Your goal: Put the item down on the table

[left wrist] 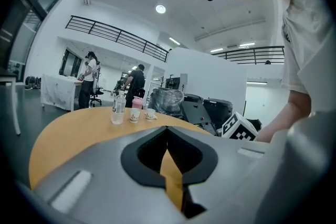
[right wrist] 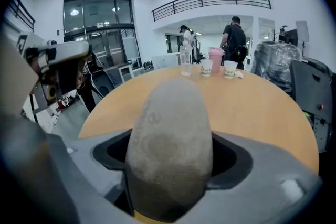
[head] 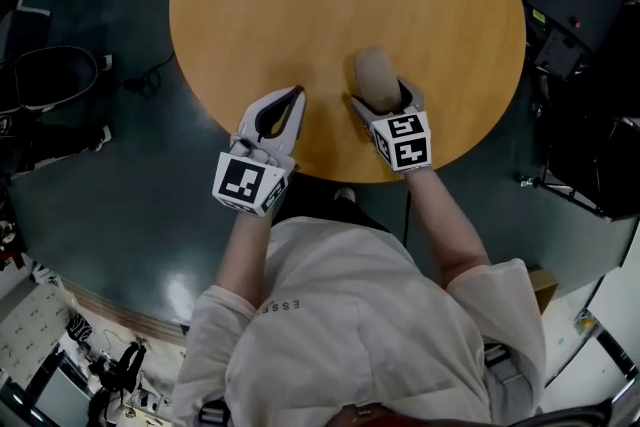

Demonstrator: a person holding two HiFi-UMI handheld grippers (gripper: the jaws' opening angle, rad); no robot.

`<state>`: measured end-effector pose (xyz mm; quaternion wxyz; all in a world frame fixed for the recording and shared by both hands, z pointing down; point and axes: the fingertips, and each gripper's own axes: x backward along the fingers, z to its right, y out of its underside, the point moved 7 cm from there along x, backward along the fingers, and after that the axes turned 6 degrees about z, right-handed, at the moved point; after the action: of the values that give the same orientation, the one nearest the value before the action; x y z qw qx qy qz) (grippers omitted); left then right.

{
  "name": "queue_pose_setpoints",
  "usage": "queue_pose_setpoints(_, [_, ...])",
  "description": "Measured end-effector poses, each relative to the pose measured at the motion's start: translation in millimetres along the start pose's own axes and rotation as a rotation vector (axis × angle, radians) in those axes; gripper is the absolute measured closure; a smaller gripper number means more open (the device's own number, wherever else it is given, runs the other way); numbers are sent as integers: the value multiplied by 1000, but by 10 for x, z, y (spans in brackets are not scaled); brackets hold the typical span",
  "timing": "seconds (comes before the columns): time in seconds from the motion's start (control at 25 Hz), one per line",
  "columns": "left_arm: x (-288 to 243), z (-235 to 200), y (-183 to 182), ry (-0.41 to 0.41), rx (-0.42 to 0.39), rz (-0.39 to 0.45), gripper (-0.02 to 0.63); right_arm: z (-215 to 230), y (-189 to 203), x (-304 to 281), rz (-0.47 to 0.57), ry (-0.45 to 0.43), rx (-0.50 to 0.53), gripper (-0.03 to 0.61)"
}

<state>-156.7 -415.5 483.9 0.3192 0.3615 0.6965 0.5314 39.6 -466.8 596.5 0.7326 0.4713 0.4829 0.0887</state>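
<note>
A beige-grey, egg-shaped stone (head: 375,77) (right wrist: 169,147) sticks out from between the jaws of my right gripper (head: 382,100) (right wrist: 170,165), which is shut on it above the near part of the round wooden table (head: 450,35). I cannot tell whether the stone touches the tabletop. My left gripper (head: 292,103) (left wrist: 167,136) is beside it to the left, over the table's near edge, its jaws shut together with nothing between them.
At the table's far edge stand a clear water bottle (left wrist: 118,107) (right wrist: 185,59), two paper cups (right wrist: 229,68) and a pink container (right wrist: 215,60). Dark floor surrounds the table, with black equipment (head: 580,5) at the right and chairs at the left. People stand in the background.
</note>
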Motion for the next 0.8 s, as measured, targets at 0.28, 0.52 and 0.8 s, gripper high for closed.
queue_pose_setpoints(0.28, [2, -173, 131, -21, 29, -31, 607, -60, 157, -327, -120, -69, -51, 189])
queue_pose_setpoints(0.52, [-30, -133, 164, -19, 31, -31, 607, -66, 230, -435, -161, -63, -73, 189])
queue_pose_setpoints(0.8, [94, -79, 211, -16, 38, -46, 607, -108, 8, -265, -19, -15, -107, 146])
